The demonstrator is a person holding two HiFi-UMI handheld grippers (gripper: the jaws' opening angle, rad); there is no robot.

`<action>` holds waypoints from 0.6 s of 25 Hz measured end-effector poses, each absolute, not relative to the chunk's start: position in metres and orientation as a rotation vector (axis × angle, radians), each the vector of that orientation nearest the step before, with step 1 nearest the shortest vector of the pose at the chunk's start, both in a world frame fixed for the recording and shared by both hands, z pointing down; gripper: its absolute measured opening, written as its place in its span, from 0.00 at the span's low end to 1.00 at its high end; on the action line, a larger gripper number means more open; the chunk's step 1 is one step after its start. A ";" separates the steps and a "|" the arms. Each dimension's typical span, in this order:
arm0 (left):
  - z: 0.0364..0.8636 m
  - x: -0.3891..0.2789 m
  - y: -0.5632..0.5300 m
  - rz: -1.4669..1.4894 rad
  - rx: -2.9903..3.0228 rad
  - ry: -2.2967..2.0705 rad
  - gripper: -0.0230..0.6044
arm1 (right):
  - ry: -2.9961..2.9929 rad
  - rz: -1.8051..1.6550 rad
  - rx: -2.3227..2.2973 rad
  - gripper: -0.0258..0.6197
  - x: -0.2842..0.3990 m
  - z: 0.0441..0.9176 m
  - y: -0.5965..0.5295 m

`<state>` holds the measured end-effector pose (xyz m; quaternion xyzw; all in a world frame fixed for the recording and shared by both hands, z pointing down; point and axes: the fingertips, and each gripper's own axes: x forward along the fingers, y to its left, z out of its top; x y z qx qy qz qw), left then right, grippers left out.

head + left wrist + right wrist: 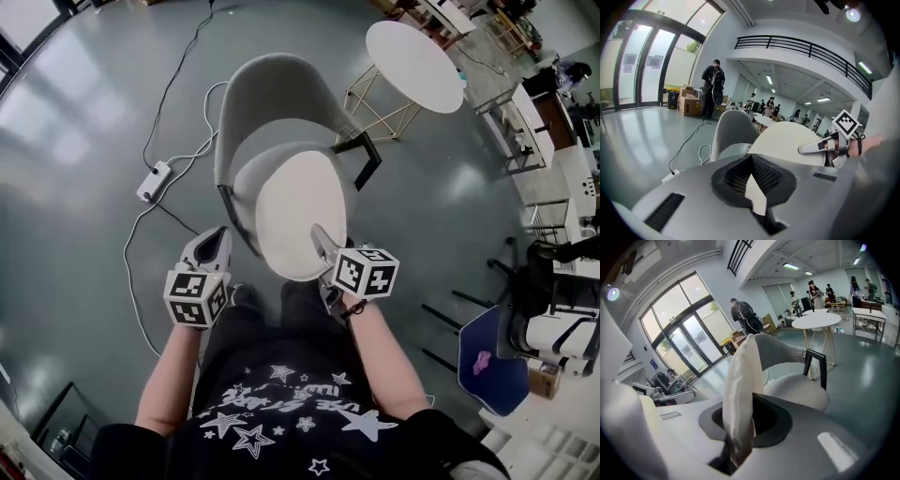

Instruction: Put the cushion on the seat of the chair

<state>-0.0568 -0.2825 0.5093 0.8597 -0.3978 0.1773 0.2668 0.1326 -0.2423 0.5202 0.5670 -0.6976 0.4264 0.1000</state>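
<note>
Currently the right gripper is clenched on the near edge of the cushion, which hangs over the front edge of the seat. The left gripper is closed on nothing, apart from it. We judge this one-edge pinch risky: the cushion could swing, land crooked, or slide off the front.

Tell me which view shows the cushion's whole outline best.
Head view: the cushion shows as a nearly full oval above the chair. Right gripper view sees it edge-on between the jaws; left gripper view shows only part.
</note>
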 end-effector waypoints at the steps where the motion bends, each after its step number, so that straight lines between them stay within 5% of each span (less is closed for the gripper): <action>1: 0.510 -0.054 -0.283 0.481 2.305 -1.095 0.05 | -2.074 1.255 1.654 0.13 0.135 0.522 -0.249; 15: 0.540 -0.017 -0.298 0.527 2.107 -1.327 0.05 | -2.222 1.357 1.413 0.13 0.154 0.568 -0.338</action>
